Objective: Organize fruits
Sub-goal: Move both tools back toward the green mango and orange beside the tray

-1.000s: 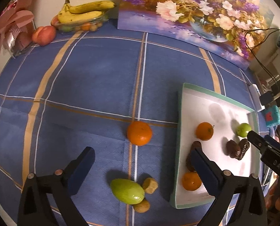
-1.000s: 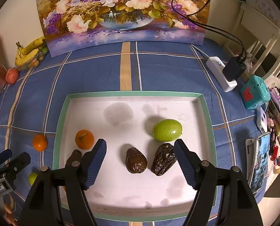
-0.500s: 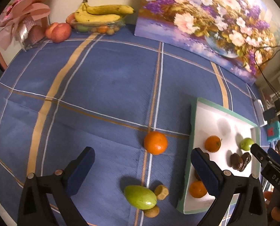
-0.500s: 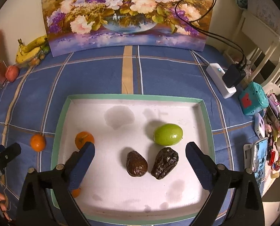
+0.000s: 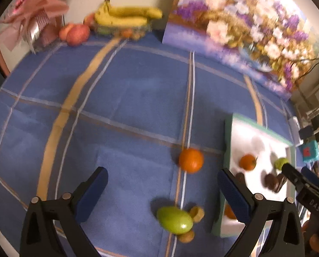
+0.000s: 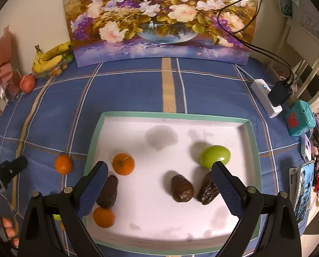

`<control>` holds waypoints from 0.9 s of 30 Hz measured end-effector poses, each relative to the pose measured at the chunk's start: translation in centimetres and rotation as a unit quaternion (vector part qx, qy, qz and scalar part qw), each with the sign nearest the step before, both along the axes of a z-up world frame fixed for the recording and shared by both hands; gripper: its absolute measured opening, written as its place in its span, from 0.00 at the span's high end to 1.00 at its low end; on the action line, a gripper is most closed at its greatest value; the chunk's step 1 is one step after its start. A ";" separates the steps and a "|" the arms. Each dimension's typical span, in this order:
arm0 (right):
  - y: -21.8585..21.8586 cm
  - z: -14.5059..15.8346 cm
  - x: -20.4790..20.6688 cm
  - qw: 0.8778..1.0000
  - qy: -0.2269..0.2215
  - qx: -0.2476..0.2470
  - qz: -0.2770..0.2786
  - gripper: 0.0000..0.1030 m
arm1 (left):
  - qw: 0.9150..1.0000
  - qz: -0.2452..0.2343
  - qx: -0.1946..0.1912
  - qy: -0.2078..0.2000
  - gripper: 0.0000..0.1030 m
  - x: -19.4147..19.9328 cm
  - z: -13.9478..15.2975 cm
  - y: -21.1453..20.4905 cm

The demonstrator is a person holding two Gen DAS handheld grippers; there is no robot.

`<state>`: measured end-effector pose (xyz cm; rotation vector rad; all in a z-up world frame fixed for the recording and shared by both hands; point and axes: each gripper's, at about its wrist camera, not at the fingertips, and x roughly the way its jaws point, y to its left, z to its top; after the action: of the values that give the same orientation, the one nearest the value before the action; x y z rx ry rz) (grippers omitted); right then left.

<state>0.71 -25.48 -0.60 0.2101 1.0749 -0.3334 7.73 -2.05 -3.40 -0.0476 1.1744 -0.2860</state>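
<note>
Orange fruit (image 5: 190, 160) on cloth, ahead btwn open left gripper (image 5: 162, 189) fingers.

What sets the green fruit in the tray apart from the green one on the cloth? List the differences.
The green fruit in the tray lies on the white tray; the green fruit on the cloth lies on the blue tablecloth.

The tray one looks rounder; the cloth one looks more elongated.

The tray one lies apart from the dark fruits; the cloth one has two small brown pieces close beside it.

Both are smooth and green.

Six fruits (image 6: 123, 164) in tray (image 6: 172, 115) — four outside
</note>
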 end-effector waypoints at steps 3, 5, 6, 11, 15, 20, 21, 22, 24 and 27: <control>0.9 -0.3 -0.1 1.000 0.009 -0.004 0.006 0.06 | 1.000 -0.003 0.007 0.023 0.00 -0.3 -1.2 0.0; 1.4 -0.5 -0.3 1.000 0.013 -0.006 0.010 0.06 | 0.999 -0.002 0.014 0.035 0.00 -0.5 -2.0 0.1; 1.6 -0.6 -0.4 1.000 0.015 -0.006 0.011 0.06 | 0.999 0.000 0.014 0.043 0.00 -0.6 -2.4 0.2; 1.8 -1.5 -1.2 1.000 0.029 -0.005 0.005 0.06 | 0.997 -0.001 0.017 0.072 0.00 -1.2 -3.9 0.4; 1.8 -2.1 -1.7 0.999 0.037 0.000 -0.003 0.06 | 0.996 -0.013 0.010 0.091 0.01 -1.8 -4.7 0.0; 2.0 -2.3 -2.2 0.999 0.039 0.004 -0.003 0.06 | 0.994 -0.037 0.021 0.097 0.02 -2.7 -5.2 -0.9; 2.0 -2.3 -2.3 0.999 0.039 0.005 -0.003 0.06 | 0.994 -0.039 0.021 0.100 0.04 -2.9 -5.2 -1.1; 2.0 -2.4 -2.3 0.999 0.040 0.006 -0.004 0.06 | 0.994 -0.042 0.020 0.102 0.07 -3.0 -5.3 -1.0; 2.0 -2.4 -2.4 0.999 0.041 0.007 -0.004 0.06 | 0.993 -0.049 0.016 0.108 0.10 -3.3 -5.5 -1.3; 1.9 -2.5 -2.4 0.999 0.042 0.008 -0.005 0.06 | 0.991 -0.060 0.013 0.117 0.16 -3.5 -5.8 -1.9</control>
<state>-1.66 -23.55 -3.06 0.2162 1.1602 -0.3450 4.23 -3.92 -9.19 0.0132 1.4174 -0.3790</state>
